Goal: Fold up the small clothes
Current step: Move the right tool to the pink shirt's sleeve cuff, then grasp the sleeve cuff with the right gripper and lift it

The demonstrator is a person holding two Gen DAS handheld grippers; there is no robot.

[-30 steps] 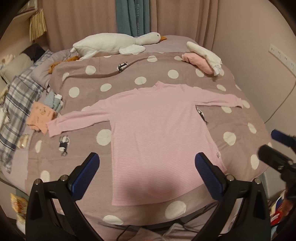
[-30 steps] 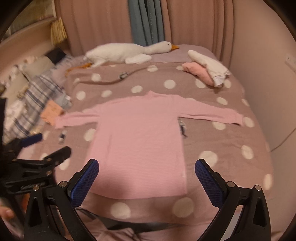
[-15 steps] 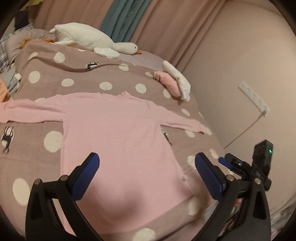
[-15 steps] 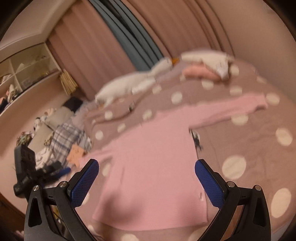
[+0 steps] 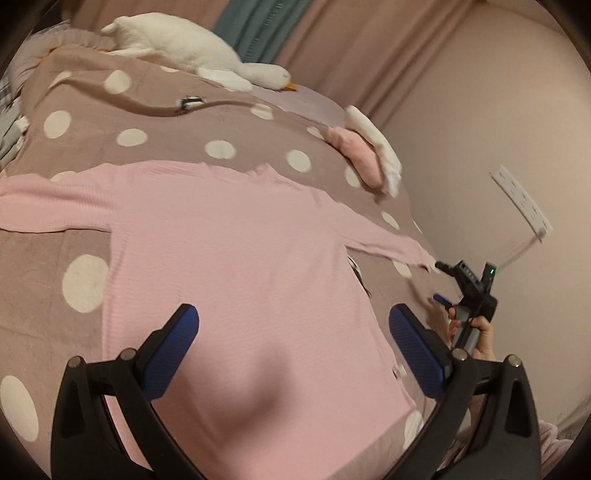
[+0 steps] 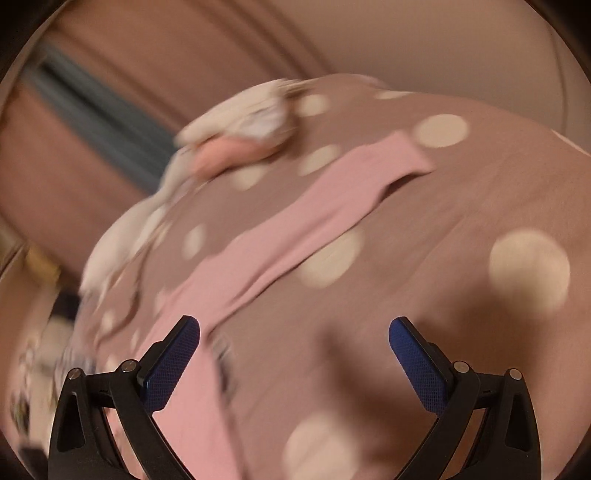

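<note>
A pink long-sleeved top (image 5: pixel 236 266) lies flat, sleeves spread, on the polka-dot bed cover (image 5: pixel 129 122). The left tongs (image 5: pixel 293 347) hover above its lower body, spread wide and empty. The right tongs (image 6: pixel 294 354), also spread wide and empty, hang over the cover beside the top's right sleeve (image 6: pixel 317 206); that view is blurred.

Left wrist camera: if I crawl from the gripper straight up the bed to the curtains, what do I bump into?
Left gripper → pink long-sleeve shirt → polka-dot blanket → white goose plush → curtains.
</note>
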